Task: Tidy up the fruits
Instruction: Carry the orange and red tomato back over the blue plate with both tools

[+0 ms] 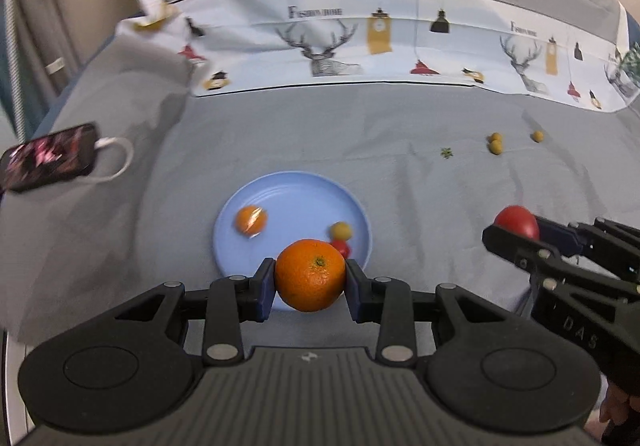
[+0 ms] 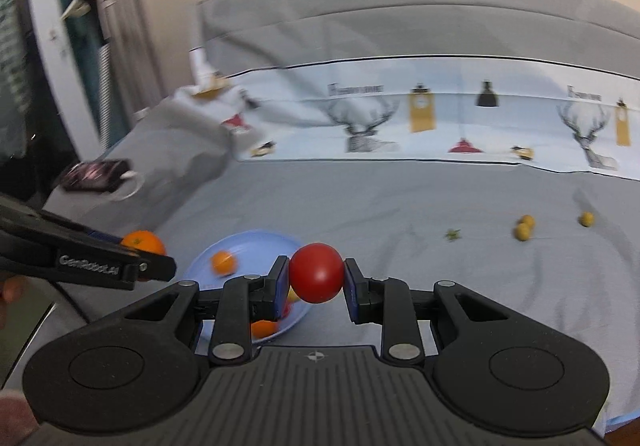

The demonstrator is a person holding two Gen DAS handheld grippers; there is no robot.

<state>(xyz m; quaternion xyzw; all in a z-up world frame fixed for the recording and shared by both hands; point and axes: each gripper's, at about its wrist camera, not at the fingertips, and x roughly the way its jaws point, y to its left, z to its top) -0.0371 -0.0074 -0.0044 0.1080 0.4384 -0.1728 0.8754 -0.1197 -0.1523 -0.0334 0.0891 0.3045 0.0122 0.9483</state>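
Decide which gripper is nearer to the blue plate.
Left. The left gripper holds its orange over the blue plate's near rim; the right gripper, holding a tomato, sits off the plate's right side.

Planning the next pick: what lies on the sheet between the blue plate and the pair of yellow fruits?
Only a small green leafy scrap between blue plate and yellow pair; otherwise bare grey sheet, clearest in the left wrist view.

Glossy smooth tomato (image 2: 317,272); dimpled orange (image 1: 310,275); smooth plastic plate (image 1: 296,198); wrinkled matt cloth sheet (image 1: 360,134).
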